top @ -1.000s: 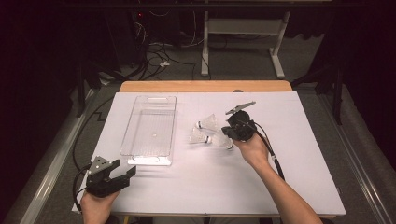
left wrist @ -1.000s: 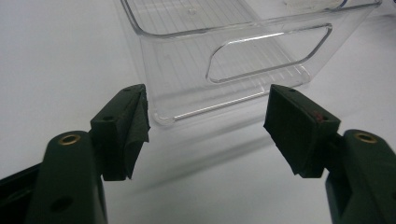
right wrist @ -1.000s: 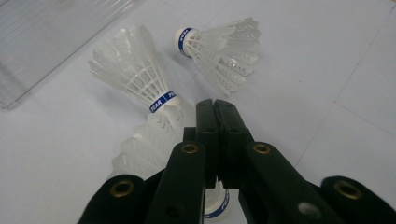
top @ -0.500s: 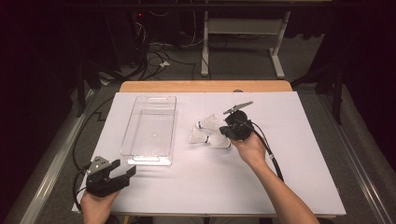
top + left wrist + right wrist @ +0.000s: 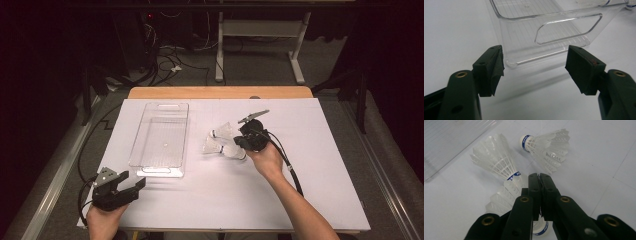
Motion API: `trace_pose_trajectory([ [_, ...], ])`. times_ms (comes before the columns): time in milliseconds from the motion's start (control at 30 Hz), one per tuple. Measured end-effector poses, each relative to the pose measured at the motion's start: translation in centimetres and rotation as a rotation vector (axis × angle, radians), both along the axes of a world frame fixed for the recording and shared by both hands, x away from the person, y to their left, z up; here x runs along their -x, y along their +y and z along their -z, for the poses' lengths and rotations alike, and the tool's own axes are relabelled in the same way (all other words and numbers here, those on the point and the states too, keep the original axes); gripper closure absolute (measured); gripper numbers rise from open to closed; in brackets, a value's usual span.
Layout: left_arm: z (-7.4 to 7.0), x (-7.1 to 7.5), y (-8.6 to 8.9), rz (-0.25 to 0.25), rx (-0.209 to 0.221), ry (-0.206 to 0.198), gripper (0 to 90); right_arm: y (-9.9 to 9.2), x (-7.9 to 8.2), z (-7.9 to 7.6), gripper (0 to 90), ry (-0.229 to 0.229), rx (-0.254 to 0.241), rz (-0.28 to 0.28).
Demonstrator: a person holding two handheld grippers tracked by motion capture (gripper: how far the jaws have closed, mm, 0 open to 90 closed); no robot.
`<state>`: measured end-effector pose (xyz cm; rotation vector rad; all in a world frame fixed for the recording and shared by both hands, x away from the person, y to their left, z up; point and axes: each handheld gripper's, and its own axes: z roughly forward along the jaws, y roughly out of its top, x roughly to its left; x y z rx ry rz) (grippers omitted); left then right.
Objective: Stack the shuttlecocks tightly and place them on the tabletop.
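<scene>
Broadly, the white-covered table [image 5: 310, 190] was seen from the high view with a clear tray [image 5: 159, 172] laid lengthwise on its left half and a pale cluster of three shuttlecocks just to the tray's right. The right tongs [image 5: 240, 145] were held over that cluster, while the left tongs [image 5: 136, 184] were held well apart from it, near the tray's near end. The right hand was therefore judged the nearer one for any pick.

In the left gripper view the left tongs [image 5: 534, 65] were shown apart with nothing between them, aimed at the handle cut-out in the tray's end wall [image 5: 549, 47].

The shuttlecocks' axes, blurred together from above, were made out in the right gripper view. The right tongs [image 5: 539, 176] were brought together, pad against pad, directly above the nearest shuttlecock [image 5: 504, 197]. Its cork was tucked under the jaws towards the hand, and its skirt was fanned forward and to the left, so its long axis was judged to run nearly along the jaws, skewed a little left. Whether a feather edge was caught between the pads could not be told. A second shuttlecock [image 5: 495, 157] was seen cork to skirt with it. A third shuttlecock [image 5: 546, 147] was laid crosswise beyond the tips, cork to the left.
</scene>
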<state>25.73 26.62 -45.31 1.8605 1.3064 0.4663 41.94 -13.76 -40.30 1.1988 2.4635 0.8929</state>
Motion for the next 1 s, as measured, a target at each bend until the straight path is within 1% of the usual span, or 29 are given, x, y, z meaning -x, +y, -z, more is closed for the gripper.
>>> trace_pose_trajectory([
  [333,0.0,0.0,0.1,-0.002,0.003,0.002,31.9,-1.3,0.1,-0.2,84.8,0.006,-0.007,0.016],
  [567,0.0,0.0,0.1,-0.002,0.001,0.004,31.9,-2.6,0.3,-0.5,83.3,0.013,0.0,0.037],
  [733,0.0,0.0,0.1,-0.005,0.001,0.004,31.9,-3.7,0.5,-0.6,83.4,0.011,0.005,0.046],
  [833,0.0,0.0,0.1,-0.006,0.001,0.005,32.0,-4.3,0.6,-0.5,85.4,0.015,0.015,0.05],
  [1000,0.0,0.0,0.1,-0.009,0.0,0.005,32.0,-5.3,0.7,-0.3,85.8,0.016,0.015,0.061],
])
